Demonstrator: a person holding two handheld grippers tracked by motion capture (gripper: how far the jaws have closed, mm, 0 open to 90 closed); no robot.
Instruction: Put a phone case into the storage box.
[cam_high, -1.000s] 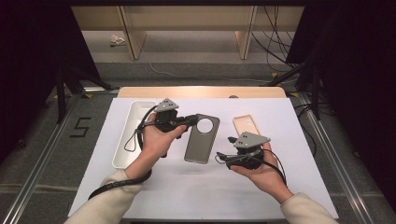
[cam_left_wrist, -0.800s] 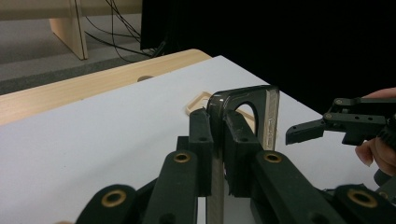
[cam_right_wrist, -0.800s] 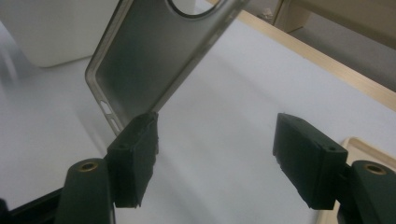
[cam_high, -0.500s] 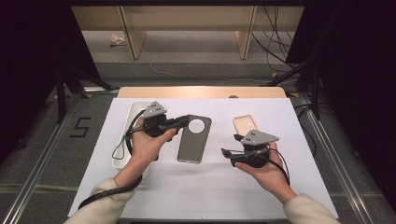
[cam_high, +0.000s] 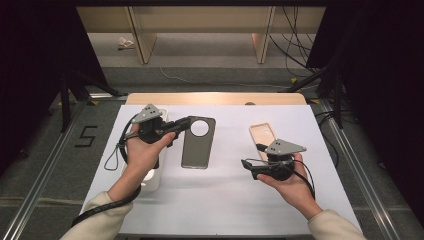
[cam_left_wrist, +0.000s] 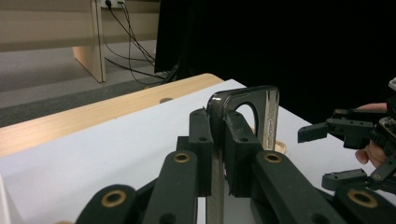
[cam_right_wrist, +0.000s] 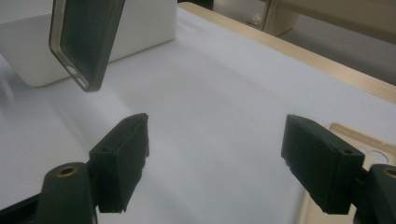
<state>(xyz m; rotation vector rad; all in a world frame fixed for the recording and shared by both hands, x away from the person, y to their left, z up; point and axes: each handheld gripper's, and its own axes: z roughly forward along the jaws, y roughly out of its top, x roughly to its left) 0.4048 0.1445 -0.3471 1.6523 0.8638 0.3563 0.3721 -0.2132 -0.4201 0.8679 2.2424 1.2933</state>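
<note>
The dark grey phone case (cam_high: 198, 142) hangs just above the white table cover (cam_high: 220, 200), left of centre, gripped at its upper edge beside the round camera cut-out. In the left gripper view the case (cam_left_wrist: 243, 116) stands edge-on between the jaws, whose pads press on both faces of its thin wall; the left gripper (cam_high: 181, 125) is therefore closed firmly on the case, a hold on the rim that appears chosen because the shell offers no thicker part to seize. In the right gripper view the case (cam_right_wrist: 86, 42) is seen tilted and clear of the cover, its lower corner pointing down, which suggests it is being carried rather than resting. Behind it stands a white rectangular tray (cam_right_wrist: 93, 44), near the left hand (cam_high: 142, 152), a likely destination or source, though which cannot be told. The right gripper (cam_high: 249, 167) is held low over the cover with its jaws spread wide and nothing between them, apparently in readiness. Just beyond it lies a beige phone case (cam_high: 263, 137), flat and untouched.
</note>
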